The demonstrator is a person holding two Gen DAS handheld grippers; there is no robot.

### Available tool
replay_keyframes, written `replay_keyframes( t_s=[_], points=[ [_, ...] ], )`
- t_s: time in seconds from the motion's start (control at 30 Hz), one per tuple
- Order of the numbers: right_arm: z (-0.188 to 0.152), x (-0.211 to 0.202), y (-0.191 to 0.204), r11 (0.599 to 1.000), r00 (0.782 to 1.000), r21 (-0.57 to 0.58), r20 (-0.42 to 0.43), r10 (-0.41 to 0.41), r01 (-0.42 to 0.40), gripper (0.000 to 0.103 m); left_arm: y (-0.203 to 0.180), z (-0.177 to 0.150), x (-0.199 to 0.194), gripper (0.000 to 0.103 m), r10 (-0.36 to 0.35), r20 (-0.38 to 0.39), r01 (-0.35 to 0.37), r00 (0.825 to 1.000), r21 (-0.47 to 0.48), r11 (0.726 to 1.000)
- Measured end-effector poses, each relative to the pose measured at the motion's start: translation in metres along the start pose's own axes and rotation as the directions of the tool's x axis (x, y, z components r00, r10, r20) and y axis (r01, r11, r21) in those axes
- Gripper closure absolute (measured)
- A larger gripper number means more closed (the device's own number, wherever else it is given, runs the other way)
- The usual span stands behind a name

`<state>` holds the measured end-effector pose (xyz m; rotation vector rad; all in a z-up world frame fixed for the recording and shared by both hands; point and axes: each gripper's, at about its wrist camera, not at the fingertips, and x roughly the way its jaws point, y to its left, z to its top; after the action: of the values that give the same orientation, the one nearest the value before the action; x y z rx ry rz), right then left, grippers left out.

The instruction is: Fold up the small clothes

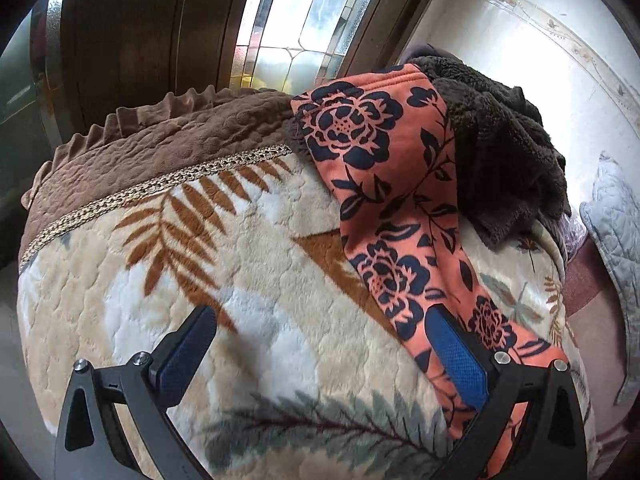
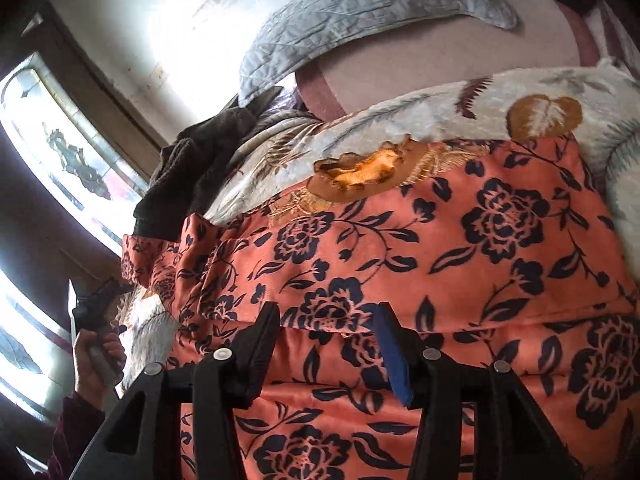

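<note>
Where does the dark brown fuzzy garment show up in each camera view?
Left wrist view: dark brown fuzzy garment upper right, heaped behind the orange floral garment.
Right wrist view: middle left, on the blanket's edge near the window.
Shared landmark: the grey quilted pillow, near it in both views.

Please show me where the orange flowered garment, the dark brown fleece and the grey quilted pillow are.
Orange flowered garment (image 1: 396, 184): left wrist view, its middle strip.
Dark brown fleece (image 1: 496, 148): left wrist view, middle of the heap.
Grey quilted pillow (image 2: 360, 20): right wrist view, its top face.
</note>
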<state>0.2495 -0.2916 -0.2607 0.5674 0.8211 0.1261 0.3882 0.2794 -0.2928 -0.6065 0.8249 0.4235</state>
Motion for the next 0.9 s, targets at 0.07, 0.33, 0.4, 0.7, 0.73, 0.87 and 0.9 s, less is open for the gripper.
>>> replay_keyframes(
  t_s=[0.07, 0.33, 0.4, 0.7, 0.73, 0.87, 0.9],
  points=[
    [0.007, 0.004, -0.013, 0.997, 1.0, 0.076, -0.01, 0.027, -0.026, 0.049, 0.0, 0.017, 0.017, 0.0, -0.025, -0.018, 0.025, 1.0, -0.012, 1.0],
    [0.03, 0.011, -0.018, 0.999, 1.0, 0.039, 0.018, 0.024, -0.025, 0.049, -0.002, 0.072, 0.064, 0.018, -0.029, 0.006, 0.029, 1.0, 0.008, 1.0],
    [0.032, 0.009, -0.022, 0.999, 0.999, 0.047, 0.028, 0.017, -0.018, 0.049, -0.003, 0.078, 0.069, 0.043, -0.034, 0.012, 0.033, 0.999, 0.019, 0.999],
    [0.041, -0.008, -0.043, 0.992, 0.995, 0.127, 0.097, -0.01, -0.003, 0.049, -0.042, 0.071, -0.001, 0.097, -0.199, 0.069, 0.188, 0.978, 0.139, 0.972],
    [0.042, -0.012, -0.045, 0.991, 0.994, 0.136, 0.108, -0.011, -0.004, 0.049, -0.053, 0.066, -0.019, 0.098, -0.217, 0.084, 0.199, 0.972, 0.182, 0.963],
    [0.047, -0.026, -0.054, 0.983, 0.989, 0.184, 0.149, -0.008, -0.02, 0.049, -0.112, 0.037, -0.091, 0.098, -0.303, 0.125, 0.235, 0.945, 0.387, 0.892],
    [0.048, -0.03, -0.057, 0.98, 0.987, 0.198, 0.16, -0.012, -0.02, 0.049, -0.129, 0.027, -0.107, 0.098, -0.325, 0.117, 0.247, 0.938, 0.43, 0.868]
  ],
)
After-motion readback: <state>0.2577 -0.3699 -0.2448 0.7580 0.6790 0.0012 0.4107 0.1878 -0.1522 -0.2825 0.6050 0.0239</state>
